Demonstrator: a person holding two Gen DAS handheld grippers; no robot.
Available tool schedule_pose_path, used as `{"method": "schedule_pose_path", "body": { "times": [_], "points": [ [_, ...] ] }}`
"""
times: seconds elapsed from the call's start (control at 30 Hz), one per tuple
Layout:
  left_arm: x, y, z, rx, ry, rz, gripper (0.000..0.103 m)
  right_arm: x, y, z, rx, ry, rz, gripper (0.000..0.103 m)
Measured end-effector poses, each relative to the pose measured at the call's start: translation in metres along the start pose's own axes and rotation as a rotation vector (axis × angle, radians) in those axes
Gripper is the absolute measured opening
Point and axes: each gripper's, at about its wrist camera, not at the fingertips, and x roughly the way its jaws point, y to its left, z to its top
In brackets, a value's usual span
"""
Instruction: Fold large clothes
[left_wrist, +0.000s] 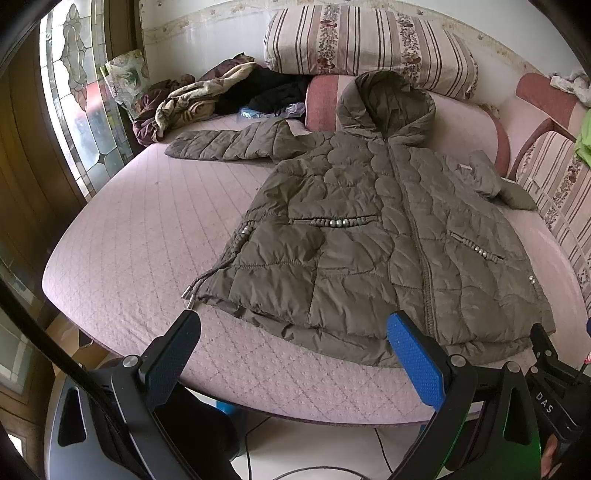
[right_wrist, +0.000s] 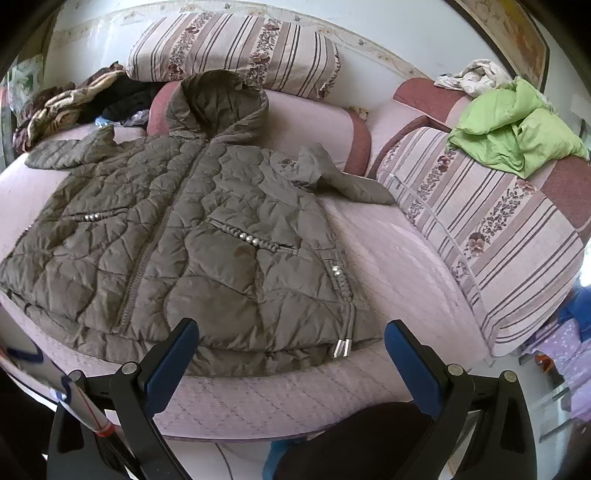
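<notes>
Left wrist view shows our left tongs (left_wrist: 291, 332) spread wide with nothing between the fingers, hanging just above the near edge of the bed (left_wrist: 140, 221) and close to the jacket's hem. In the right wrist view our right tongs (right_wrist: 291, 336) are likewise parted and empty, poised over the hem's other corner beside the metal-tipped drawstring (right_wrist: 341, 347).

Beyond both pairs we see the olive quilted jacket (left_wrist: 369, 229) lying face up and zipped on the pink quilted bed cover, hem toward us, hood resting against a pink bolster (left_wrist: 321, 99). One sleeve stretches flat to the left; the other is crumpled near a striped floral cushion (right_wrist: 498, 236). A striped pillow (left_wrist: 369, 44) sits behind the hood, a heap of dark clothes (left_wrist: 221, 92) lies at the far left, and a green garment (right_wrist: 517, 136) rests on the cushion.
</notes>
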Motion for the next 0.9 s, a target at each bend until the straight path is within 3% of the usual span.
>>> {"method": "schedule_pose_path", "body": {
  "times": [0.17,0.37,0.57,0.9],
  "points": [
    [0.005,0.001,0.0,-0.006,0.013,0.007,0.101,0.008,0.004,-0.002,-0.052,0.013,-0.09,0.102],
    [0.013,0.001,0.001,-0.007,0.02,0.024,0.101,0.021,0.006,-0.005,-0.091,0.051,-0.127,0.102],
    [0.02,0.005,0.006,0.018,-0.019,0.092,0.101,0.026,0.011,-0.006,-0.09,0.071,-0.059,0.102],
    [0.058,0.038,0.026,-0.025,0.063,0.096,0.101,0.042,0.024,0.012,-0.065,0.095,0.075,0.102]
  ]
}}
